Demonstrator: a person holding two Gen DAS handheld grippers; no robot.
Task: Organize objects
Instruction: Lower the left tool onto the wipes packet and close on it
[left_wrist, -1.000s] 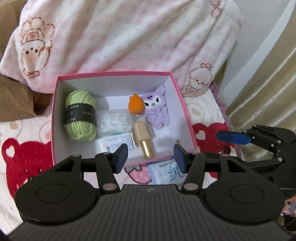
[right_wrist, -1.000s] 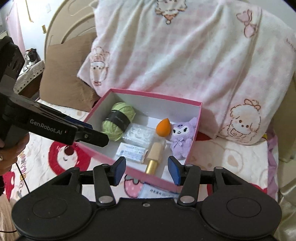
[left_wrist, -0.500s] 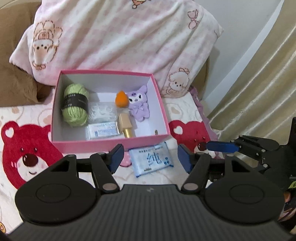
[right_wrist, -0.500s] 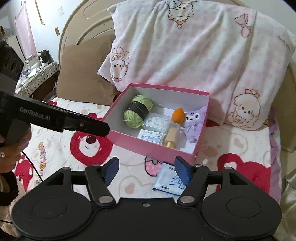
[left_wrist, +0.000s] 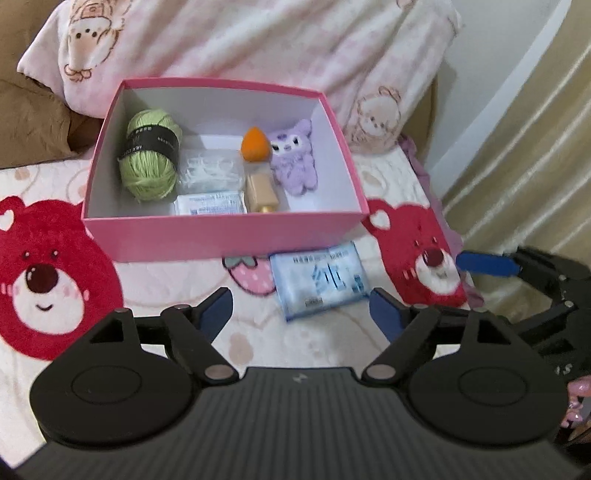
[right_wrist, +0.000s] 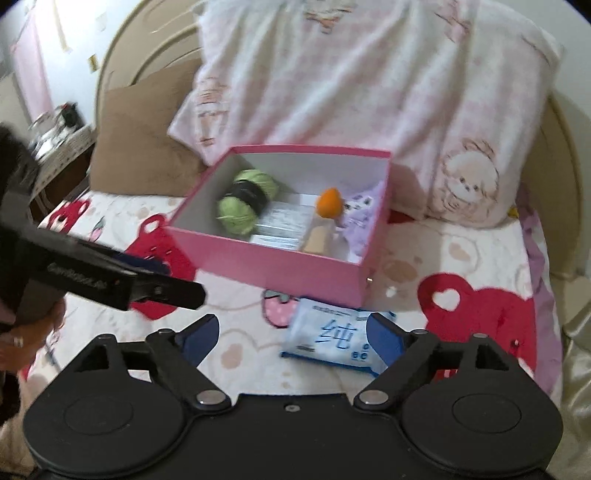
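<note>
**Tissue pack outside box; both grippers empty**

A pink box (left_wrist: 221, 236) is taken as the landmark. Inside it are noted a green yarn ball (left_wrist: 150, 162), a clear packet of white bits (left_wrist: 212, 170), a small flat sachet (left_wrist: 210, 203), an orange sponge (left_wrist: 254, 144), a tan tube (left_wrist: 261, 190) and a purple plush (left_wrist: 295, 162). One item is left outside: a blue tissue pack (left_wrist: 320, 280), lying flat on the bear-print blanket (left_wrist: 55, 280), just in front of the box's near wall, toward its right corner.

The left gripper (left_wrist: 301, 308) is seen spread wide, nothing between its fingers, in front of the box and near the pack. The right gripper (right_wrist: 291, 334) is likewise spread and empty; its one finger overlaps the pack's edge in the right wrist view (contact cannot be confirmed, frame blurred).

Step in hand, as judged: the pack is to be picked up and placed in the box. For a clean grasp, the pack should be straddled across its short width, and the fingers pressed into the soft blanket before closing, so the film is not merely pinched. Free floor appears at the box's front right, in front of the plush; the pack is best lifted clear over the near wall and lowered flat there. Only one gripper need be committed, so that collision is avoided.
</note>
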